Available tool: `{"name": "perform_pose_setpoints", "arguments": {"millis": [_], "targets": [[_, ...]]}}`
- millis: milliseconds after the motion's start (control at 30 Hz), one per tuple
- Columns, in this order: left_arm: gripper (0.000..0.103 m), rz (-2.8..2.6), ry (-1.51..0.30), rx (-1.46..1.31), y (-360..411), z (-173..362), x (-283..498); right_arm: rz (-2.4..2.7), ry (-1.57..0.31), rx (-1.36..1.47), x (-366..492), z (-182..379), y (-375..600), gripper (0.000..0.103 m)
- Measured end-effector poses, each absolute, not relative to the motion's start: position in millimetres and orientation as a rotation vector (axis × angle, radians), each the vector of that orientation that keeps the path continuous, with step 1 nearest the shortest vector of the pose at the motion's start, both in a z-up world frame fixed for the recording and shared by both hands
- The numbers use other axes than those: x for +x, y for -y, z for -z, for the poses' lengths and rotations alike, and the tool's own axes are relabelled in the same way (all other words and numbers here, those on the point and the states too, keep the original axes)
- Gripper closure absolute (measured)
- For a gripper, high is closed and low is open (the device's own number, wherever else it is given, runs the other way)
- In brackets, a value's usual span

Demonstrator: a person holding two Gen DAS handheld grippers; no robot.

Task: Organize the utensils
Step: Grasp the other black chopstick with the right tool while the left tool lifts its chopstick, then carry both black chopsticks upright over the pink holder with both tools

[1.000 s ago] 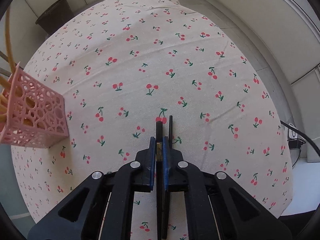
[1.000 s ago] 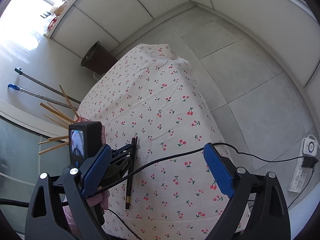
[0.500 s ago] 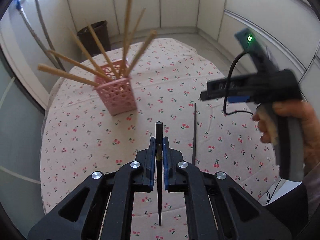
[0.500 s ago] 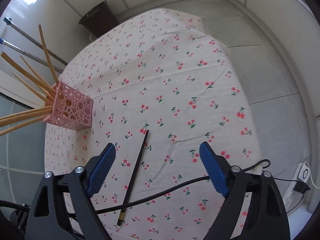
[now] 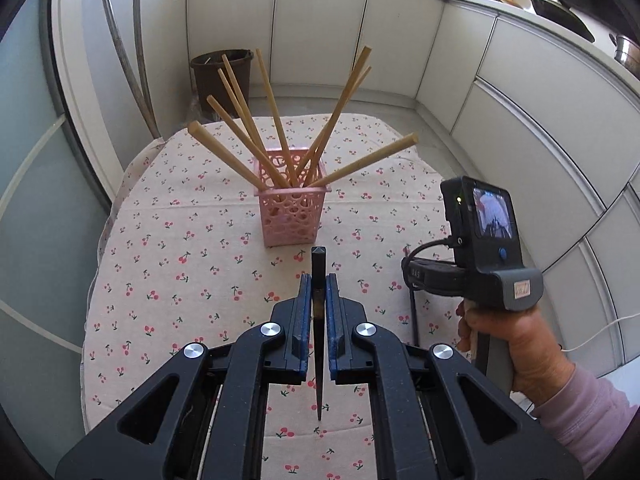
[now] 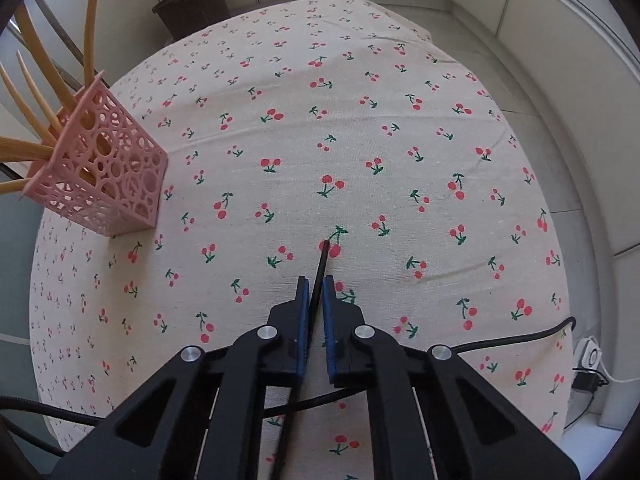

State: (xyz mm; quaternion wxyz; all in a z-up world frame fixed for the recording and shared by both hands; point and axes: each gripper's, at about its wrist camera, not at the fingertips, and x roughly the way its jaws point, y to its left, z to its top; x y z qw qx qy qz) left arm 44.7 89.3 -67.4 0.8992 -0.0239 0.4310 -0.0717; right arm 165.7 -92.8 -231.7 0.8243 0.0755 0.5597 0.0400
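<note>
A pink lattice holder [image 5: 291, 213] with several bamboo chopsticks [image 5: 276, 124] stands on the cherry-print tablecloth [image 5: 192, 232]. My left gripper [image 5: 317, 280] is shut on a black chopstick [image 5: 317, 276], held above the table in front of the holder. In the right wrist view the holder [image 6: 105, 176] is at the left. My right gripper [image 6: 316, 286] is down at the cloth, its jaws closed around a second black chopstick [image 6: 320, 268] that lies on the table. The right gripper's body and the hand [image 5: 496, 280] show at right in the left wrist view.
A dark bin [image 5: 222, 76] stands on the floor beyond the table, with white cabinets [image 5: 500, 92] behind and to the right. A black cable [image 6: 512, 338] crosses the table's near edge toward a power strip [image 6: 588, 358] on the floor.
My left gripper lifted one black chopstick off the table and turned to face the holder. My right gripper came down and closed from wide open around the chopstick left on the cloth.
</note>
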Motion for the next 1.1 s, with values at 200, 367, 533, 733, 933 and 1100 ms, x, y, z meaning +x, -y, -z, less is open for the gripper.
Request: {"name": "perform_pose_setpoints", "arguments": {"millis": [200,367,533,733,933,1100], "targets": [[0.097,0.144,-0.842,-0.094,-99.3,59.7,40.8,-0.146,-1.041,0.221,134.1,178.6,110.2,0.098],[0.097,0.142,-0.79,-0.128,-103.5,48.7,36.5,-0.169,-0.899,0.255,109.6,129.4,130.8,0.098],[0.097,0.155,-0.734,-0.147,-100.4,31.5,32.2,-0.179,-0.777,0.248,93.3,82.4,140.1,0.098],[0.097,0.162,-0.674,-0.179,-103.8,1.2,38.8,-0.182,-0.665,0.307,93.1,28.5,163.1,0.098],[0.097,0.145,-0.576,-0.2,-111.5,-41.8,48.4,-0.218,-0.527,0.387,108.3,-38.6,180.6,0.098],[0.097,0.115,-0.482,-0.182,-110.5,-77.8,62.7,-0.27,-0.429,0.412,114.6,-76.6,176.9,0.098]]}}
